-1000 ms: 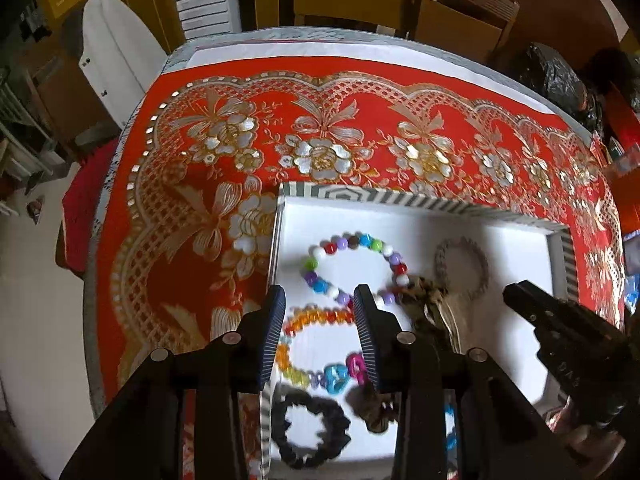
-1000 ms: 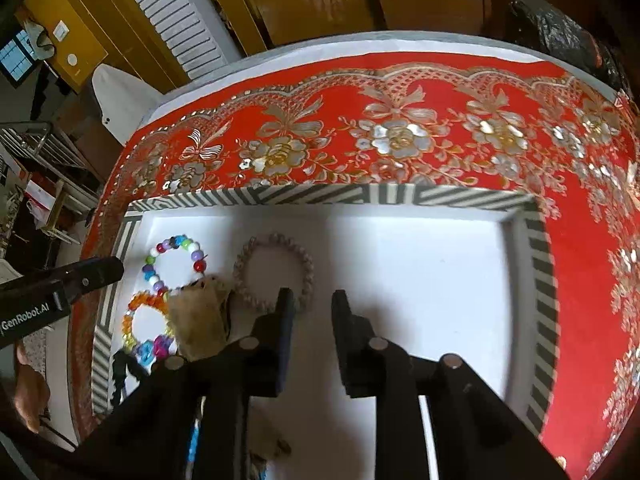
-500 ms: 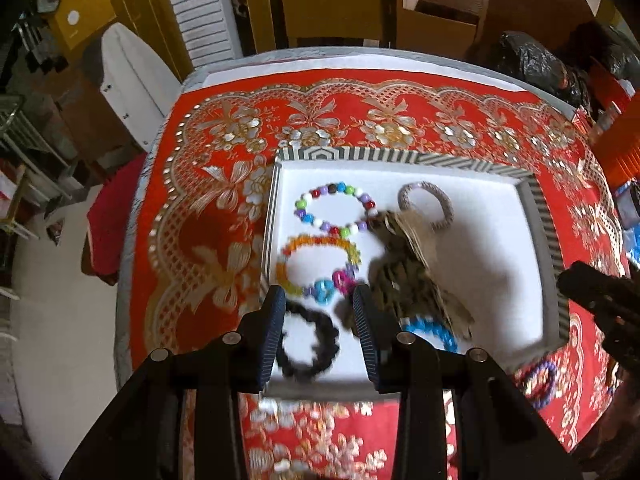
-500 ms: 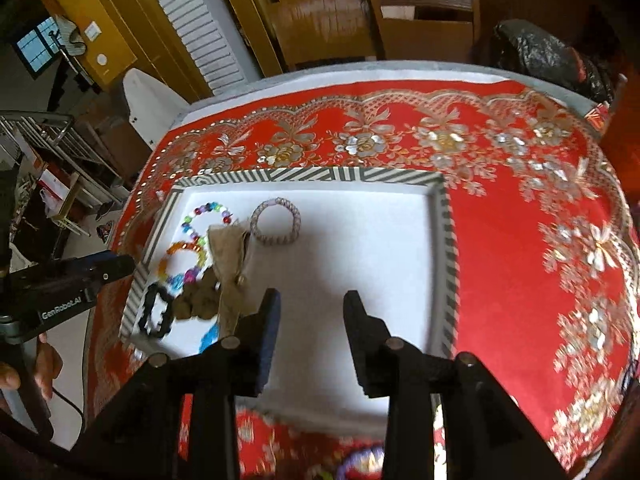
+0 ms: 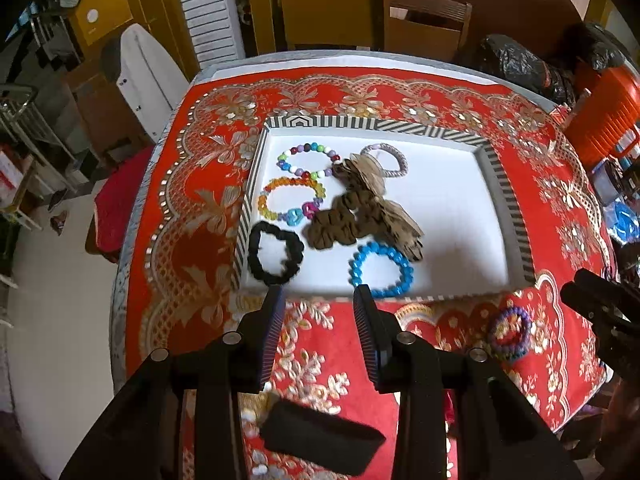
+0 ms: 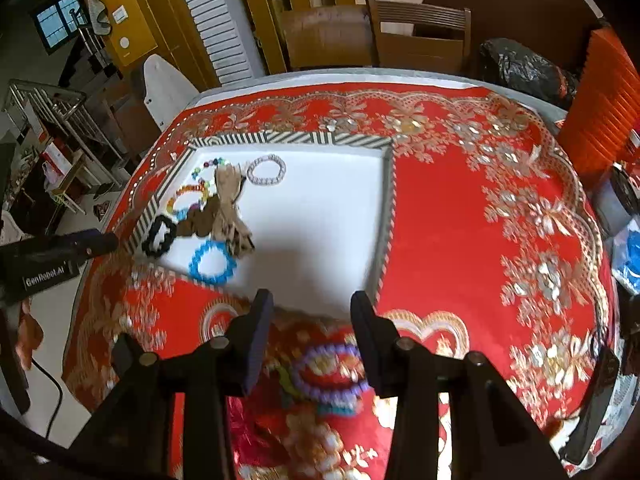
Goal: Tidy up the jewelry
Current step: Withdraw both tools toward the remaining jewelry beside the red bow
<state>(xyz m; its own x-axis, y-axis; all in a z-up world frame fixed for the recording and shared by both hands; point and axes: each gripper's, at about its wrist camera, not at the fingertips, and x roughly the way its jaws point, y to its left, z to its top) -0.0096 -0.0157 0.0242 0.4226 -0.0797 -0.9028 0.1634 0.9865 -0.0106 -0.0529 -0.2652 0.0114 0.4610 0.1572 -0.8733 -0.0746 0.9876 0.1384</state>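
Note:
A white tray with a striped rim lies on the red cloth. In it are a multicolour bead bracelet, an orange bead bracelet, a black scrunchie, a brown scrunchie, a blue bead bracelet and a silver bracelet. A purple bead bracelet lies on the cloth in front of the tray, between the right gripper's fingers. My left gripper is open and empty. My right gripper is open above the purple bracelet.
A black pad lies on the cloth below my left gripper. The red gold-patterned cloth covers a round table. Wooden chairs stand behind it. An orange basket and black bags sit at the right.
Both grippers have pulled back toward me from over the tray to in front of its near rim. The purple bracelet has come into view under the right gripper.

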